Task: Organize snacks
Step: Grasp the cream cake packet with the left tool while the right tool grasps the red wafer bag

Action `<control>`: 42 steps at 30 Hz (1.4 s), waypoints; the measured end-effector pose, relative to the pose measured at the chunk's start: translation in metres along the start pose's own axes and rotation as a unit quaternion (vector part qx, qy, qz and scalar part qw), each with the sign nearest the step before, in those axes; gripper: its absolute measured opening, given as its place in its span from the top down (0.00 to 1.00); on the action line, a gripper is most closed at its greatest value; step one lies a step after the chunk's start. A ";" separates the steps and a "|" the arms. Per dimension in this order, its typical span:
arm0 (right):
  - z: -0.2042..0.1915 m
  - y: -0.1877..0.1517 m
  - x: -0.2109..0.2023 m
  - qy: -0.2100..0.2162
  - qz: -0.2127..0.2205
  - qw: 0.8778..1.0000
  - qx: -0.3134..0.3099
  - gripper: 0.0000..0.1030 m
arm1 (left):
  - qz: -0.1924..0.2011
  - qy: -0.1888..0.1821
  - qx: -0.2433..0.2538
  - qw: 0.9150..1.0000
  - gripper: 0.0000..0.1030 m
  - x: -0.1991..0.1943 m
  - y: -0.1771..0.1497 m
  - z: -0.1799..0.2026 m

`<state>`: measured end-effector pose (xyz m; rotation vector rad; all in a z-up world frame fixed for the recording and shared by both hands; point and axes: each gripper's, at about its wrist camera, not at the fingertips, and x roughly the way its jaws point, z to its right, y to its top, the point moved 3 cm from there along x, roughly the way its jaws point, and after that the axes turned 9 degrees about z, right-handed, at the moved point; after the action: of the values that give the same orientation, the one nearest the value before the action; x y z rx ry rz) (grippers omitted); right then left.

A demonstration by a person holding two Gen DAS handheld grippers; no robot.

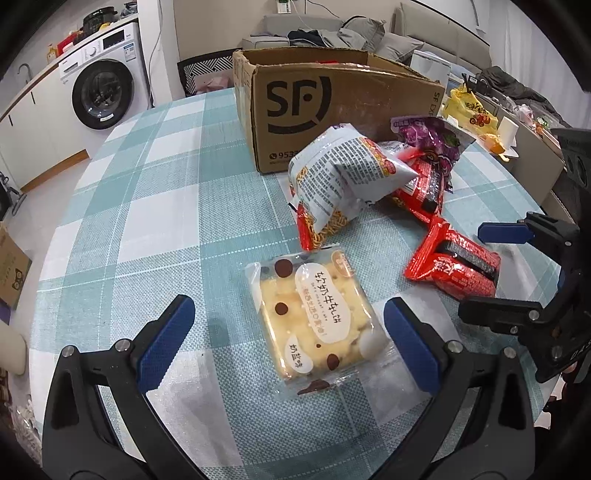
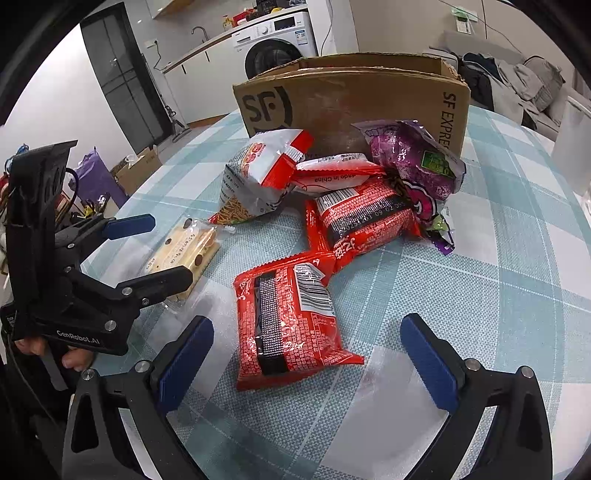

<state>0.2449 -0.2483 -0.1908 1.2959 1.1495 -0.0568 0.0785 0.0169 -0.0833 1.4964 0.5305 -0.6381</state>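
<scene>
I work at a table (image 1: 155, 206) under a cloth of pale teal and white checks, in a room with a white front-loading washing machine (image 1: 105, 79) by a counter and a grey sofa (image 1: 332, 31) heaped with clothes behind. A brown cardboard box (image 1: 314, 107) stands open at the far side, printed "SF" on one wall and "SF EXPRESS" along its edge; its inside is hidden from me. My left gripper (image 1: 288, 345) is spread wide, its blue pads on either side of a clear-wrapped square of pale biscuits (image 1: 314, 317) lying flat on the cloth, neither pad touching it; the wrapper carries Chinese characters I cannot read with certainty. My right gripper (image 2: 306, 367) is also wide open, with a red foil packet (image 2: 291, 321) lying barcode-up between its fingers, untouched. Beyond it a second red packet (image 2: 364, 221), a silver and red bag of crisp sticks (image 2: 258, 173) and a purple bag (image 2: 417, 162) lean in a heap against the box; one small wrapper there reads "Made in China". A yellow bag (image 1: 469, 109) sits off to the far right, partly cut off. A hand (image 2: 55, 354) grips the left tool's handle, mostly hidden.
</scene>
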 end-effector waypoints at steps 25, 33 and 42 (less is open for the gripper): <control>-0.025 -0.012 -0.002 -0.001 0.001 0.999 -0.049 0.44 | -0.037 -0.023 0.016 0.999 0.05 0.012 -0.011 0.006; -0.017 -0.010 -0.007 0.013 0.002 0.999 -0.043 0.58 | -0.015 -0.053 0.040 0.998 0.36 0.000 -0.013 0.023; -0.007 -0.009 -0.025 0.019 0.016 0.999 -0.034 0.58 | -0.004 -0.057 0.033 0.998 0.47 -0.005 -0.011 0.023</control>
<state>0.2228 -0.2591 -0.1791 1.2586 1.1522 0.0306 0.0659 -0.0055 -0.0876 1.5113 0.4315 -0.7483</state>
